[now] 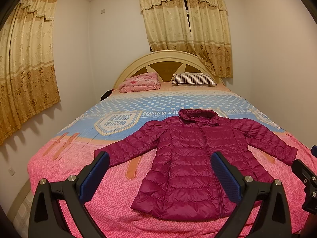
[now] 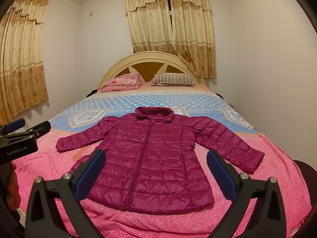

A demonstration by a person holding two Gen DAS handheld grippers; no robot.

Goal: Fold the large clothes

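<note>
I see the magenta puffer jacket [image 1: 190, 162] lying flat and face up on the bed [image 1: 83, 158], zipped shut, both sleeves spread out to the sides and its hood toward the headboard [image 1: 168, 59]. The hem sits near the foot edge of the pink part of the bedspread.

My left hand-held gripper [image 1: 160, 176] hangs above the foot of the bed with its jaws spread wide and nothing between them; through its camera the jacket's lower left half shows between the blue pads [image 1: 95, 176], with the hem just ahead of them, not touched. My right hand-held gripper [image 2: 156, 174] is likewise wide open and empty, and the jacket's body fills the gap between its fingers [image 2: 221, 176] in that view, the zip running near the middle. From the right camera I also see the left hand-held gripper off at the left edge, clear of the jacket's sleeve.

Further up the bed, a folded pink quilt [image 1: 140, 82] and a striped pillow [image 1: 193, 79] lie against the headboard, well apart from the jacket. Gold curtains [image 1: 186, 23] hang behind.
</note>
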